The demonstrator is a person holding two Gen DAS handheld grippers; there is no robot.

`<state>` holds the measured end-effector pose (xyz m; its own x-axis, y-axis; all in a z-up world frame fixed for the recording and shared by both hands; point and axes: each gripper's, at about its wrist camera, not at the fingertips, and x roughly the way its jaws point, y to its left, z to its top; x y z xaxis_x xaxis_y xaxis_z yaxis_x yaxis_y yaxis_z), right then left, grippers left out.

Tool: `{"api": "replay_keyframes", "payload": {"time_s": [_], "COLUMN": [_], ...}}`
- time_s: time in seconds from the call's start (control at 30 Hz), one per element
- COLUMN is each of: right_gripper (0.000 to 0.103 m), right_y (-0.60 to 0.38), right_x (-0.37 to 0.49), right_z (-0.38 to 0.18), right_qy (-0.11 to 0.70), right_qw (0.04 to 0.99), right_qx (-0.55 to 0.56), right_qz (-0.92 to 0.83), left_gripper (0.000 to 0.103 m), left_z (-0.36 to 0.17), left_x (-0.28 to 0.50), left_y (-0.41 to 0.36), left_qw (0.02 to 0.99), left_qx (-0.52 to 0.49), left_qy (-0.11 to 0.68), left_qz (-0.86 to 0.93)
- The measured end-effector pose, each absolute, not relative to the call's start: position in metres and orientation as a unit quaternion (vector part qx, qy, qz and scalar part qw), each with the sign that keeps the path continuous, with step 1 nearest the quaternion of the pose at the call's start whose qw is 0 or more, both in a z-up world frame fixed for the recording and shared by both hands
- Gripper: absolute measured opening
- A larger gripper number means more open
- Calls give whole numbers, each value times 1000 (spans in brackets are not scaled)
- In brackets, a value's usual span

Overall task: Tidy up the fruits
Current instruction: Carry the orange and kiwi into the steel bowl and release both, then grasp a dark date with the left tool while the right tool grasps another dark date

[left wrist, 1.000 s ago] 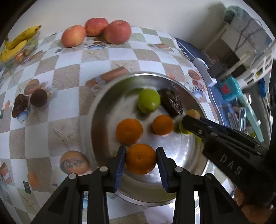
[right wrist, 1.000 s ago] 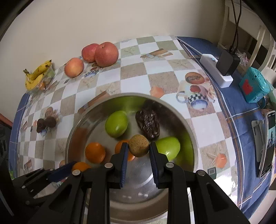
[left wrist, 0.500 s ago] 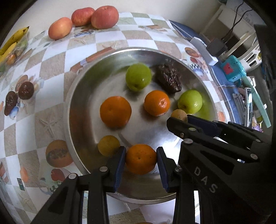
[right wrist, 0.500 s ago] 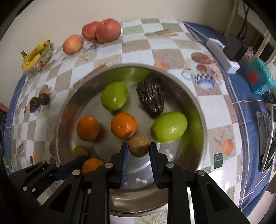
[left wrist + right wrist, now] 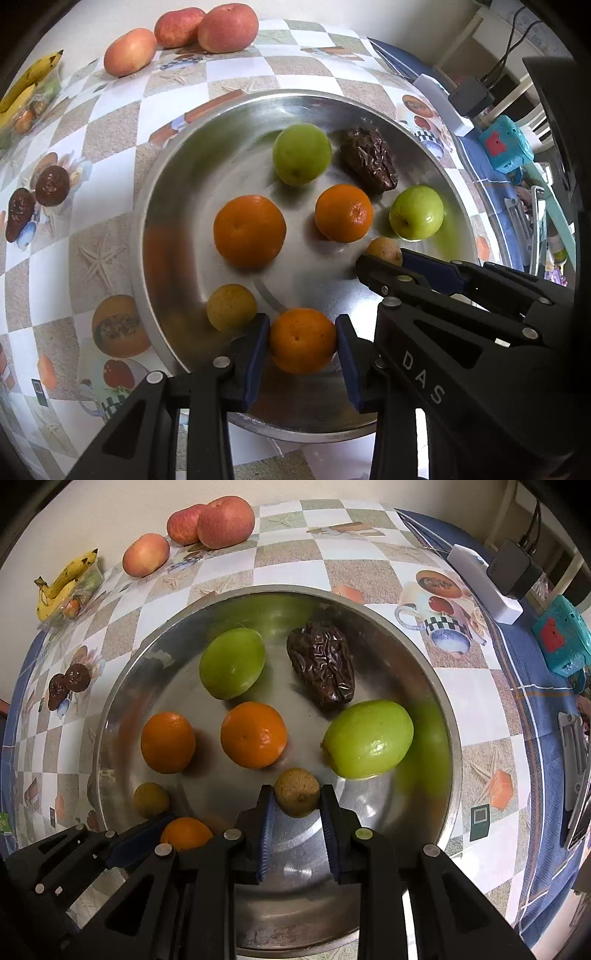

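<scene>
Fruits are sitting in a steel bowl (image 5: 448, 716) on the table (image 5: 280, 559); the left gripper (image 5: 302, 345) is clenching a small orange (image 5: 302, 340) there, the right gripper (image 5: 297, 801) squeezing a brown fruit (image 5: 296, 792).

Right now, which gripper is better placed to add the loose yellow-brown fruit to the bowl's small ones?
Left, probably. The left gripper sits right beside that fruit, though it is shut on an orange. The right gripper, holding a brown fruit, is farther off.
</scene>
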<state>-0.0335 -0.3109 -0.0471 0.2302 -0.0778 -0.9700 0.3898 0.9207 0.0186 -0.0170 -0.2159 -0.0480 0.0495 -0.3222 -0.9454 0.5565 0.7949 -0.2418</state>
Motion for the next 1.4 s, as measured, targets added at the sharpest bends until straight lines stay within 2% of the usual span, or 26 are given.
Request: {"api": "replay_keyframes", "payload": {"time_s": [0.17,0.3,0.43,0.87,0.97,1.03,1.3,1.33,1.37,1.4], "right_gripper": [27,42,42,42,42,42,42,43,54,71], "right_y": [-312,-317,-318,-335,-333,-330,-313,-312,-310,-309], "right_x": [-30,-33,-34,-42,-42,-40,-31,-31,-30,-30], "right_z": [-45,-33,-20,2,1,0,-2,-2,-2,-3], "right_qy": [598,580,560,513,515,517,523,522,520,517], "right_qw": [775,787,801,818,817,817,823,824,826,827], "right_qx": [135,142,136,172,168,166,140,138,136,136], "right_qz": [-152,-155,-162,-196,-198,-192,-174,-173,-172,-173], "left_gripper": [41,46,55,59,61,65,68,73,76,81], "left_z": [-48,-41,-31,-10,-9,-8,-9,-9,-8,-8], "left_x": [-15,-14,-11,31,42,50,81,86,89,93], "left_y": [-217,-215,-213,-167,-150,-138,-89,-80,-74,-67], "left_qw": [714,715,717,757,769,781,789,793,796,801], "left_qx": [92,85,72,12,-8,-16,-81,-84,-85,-86], "left_qy": [622,619,614,596,593,587,588,586,584,580], "left_qz": [-307,-312,-322,-267,-238,-213,-158,-146,-137,-125]}}
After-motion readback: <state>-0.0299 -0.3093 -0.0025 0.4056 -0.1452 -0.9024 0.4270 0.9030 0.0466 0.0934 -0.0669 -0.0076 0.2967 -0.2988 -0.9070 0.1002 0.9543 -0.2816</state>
